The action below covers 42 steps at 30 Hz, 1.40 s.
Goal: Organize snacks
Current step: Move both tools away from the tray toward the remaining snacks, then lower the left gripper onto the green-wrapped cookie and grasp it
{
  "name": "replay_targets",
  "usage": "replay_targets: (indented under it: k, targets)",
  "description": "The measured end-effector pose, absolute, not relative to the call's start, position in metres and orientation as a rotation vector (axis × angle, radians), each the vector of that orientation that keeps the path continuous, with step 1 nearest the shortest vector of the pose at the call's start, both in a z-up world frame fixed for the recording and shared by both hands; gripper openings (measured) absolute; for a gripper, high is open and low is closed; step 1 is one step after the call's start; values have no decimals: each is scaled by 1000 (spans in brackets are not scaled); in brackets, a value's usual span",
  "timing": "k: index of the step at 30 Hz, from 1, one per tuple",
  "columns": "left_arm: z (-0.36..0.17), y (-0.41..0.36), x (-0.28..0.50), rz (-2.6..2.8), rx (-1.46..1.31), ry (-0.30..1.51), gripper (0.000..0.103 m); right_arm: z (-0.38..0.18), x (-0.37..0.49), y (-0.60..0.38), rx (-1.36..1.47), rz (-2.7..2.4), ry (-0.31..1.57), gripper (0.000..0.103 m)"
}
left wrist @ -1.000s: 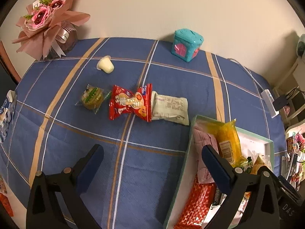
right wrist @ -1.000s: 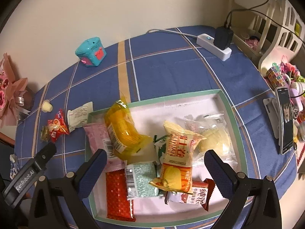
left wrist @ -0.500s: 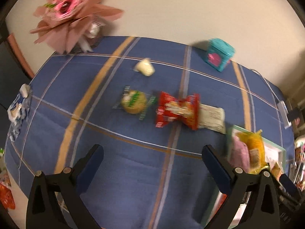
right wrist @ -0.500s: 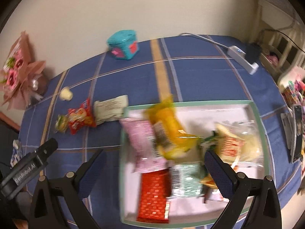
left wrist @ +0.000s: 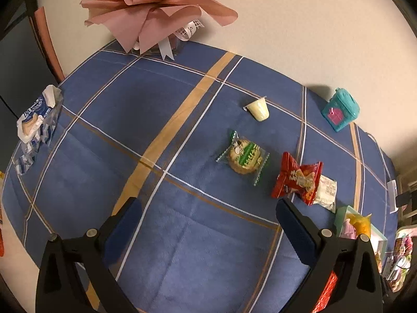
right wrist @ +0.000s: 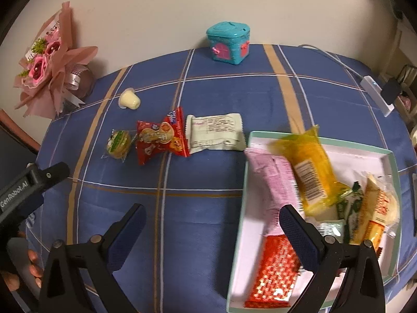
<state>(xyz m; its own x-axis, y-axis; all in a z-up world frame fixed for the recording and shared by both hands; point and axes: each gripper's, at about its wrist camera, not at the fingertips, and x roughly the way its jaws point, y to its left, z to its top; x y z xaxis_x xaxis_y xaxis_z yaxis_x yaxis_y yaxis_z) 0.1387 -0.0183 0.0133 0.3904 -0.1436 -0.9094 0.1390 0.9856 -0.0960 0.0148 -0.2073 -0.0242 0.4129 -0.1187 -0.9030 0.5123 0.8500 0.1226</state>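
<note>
Both tools hung wide and empty above the bench point(left wrist: 182, 247).
The red snack packet point(left wrist: 298, 178) lay just beyond the left tool point(left wrist: 208, 221); the tray point(right wrist: 391, 167) sat under the right tool point(right wrist: 212, 225).

Round cookie point(right wrist: 118, 143), chip packet point(right wrist: 161, 138), wrapped bar point(right wrist: 215, 133) in a row (left to right), tray point(right wrist: 388, 156) right
</note>
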Motion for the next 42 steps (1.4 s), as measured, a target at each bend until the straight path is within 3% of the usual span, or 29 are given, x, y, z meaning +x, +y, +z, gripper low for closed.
replay_targets:
  k: [26, 30, 42]
  targets:
    - [-30, -48, 184, -300, 15, 1138, 102, -34, 80, -199, 408, -373, 998, 103]
    - [-41, -48, 191, -303, -9, 1153, 94, -44, 92, -200, 402, -371, 1013, 103]
    - [-59, -39, 215, -350, -130, 1168, 90, -56, 124, -198, 367, -336, 1011, 100]
